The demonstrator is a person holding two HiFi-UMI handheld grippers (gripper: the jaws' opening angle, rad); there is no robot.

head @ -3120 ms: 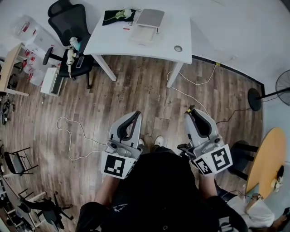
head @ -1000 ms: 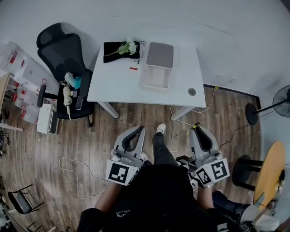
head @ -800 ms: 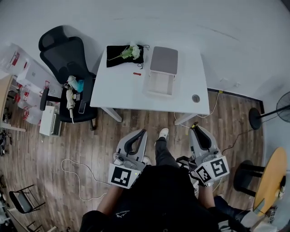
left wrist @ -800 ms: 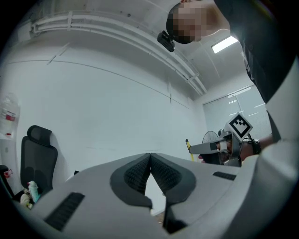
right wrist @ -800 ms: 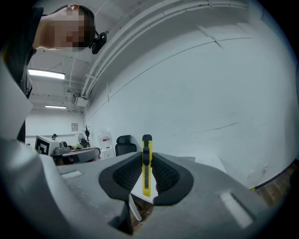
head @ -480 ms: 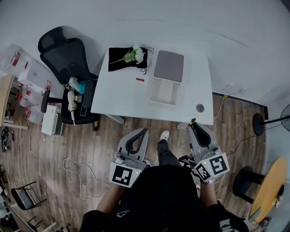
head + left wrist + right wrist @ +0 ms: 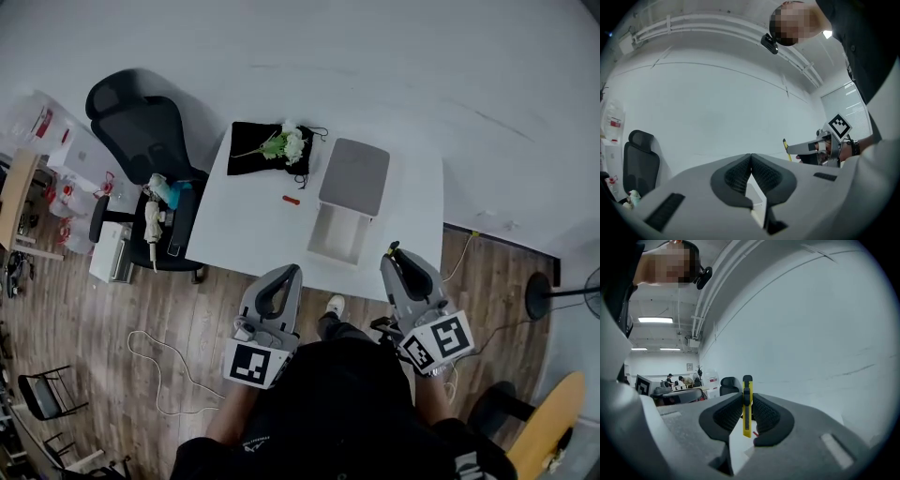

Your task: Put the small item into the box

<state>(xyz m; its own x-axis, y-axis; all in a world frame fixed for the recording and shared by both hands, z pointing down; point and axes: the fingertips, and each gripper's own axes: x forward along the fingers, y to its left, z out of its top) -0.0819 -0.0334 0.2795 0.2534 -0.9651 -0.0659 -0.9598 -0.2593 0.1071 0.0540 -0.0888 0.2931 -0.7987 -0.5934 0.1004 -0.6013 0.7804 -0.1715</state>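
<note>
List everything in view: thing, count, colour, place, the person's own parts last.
table: one, white, by the wall.
box: one, white, grey lid open, on the table.
small object: one, red, on the table, left of box.
cloth: one, black, table's far corner.
flowers: one bunch, white, on the cloth.
office chair: one, black, left of table.
utility knife: one, yellow, in right gripper.
left gripper: one, grey, shut, empty.
right gripper: one, grey, shut on utility knife.

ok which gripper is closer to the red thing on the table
Left. The left gripper is at the table edge, in line with the red thing; the right gripper, shut on a knife, sits further right, past the box.
</note>
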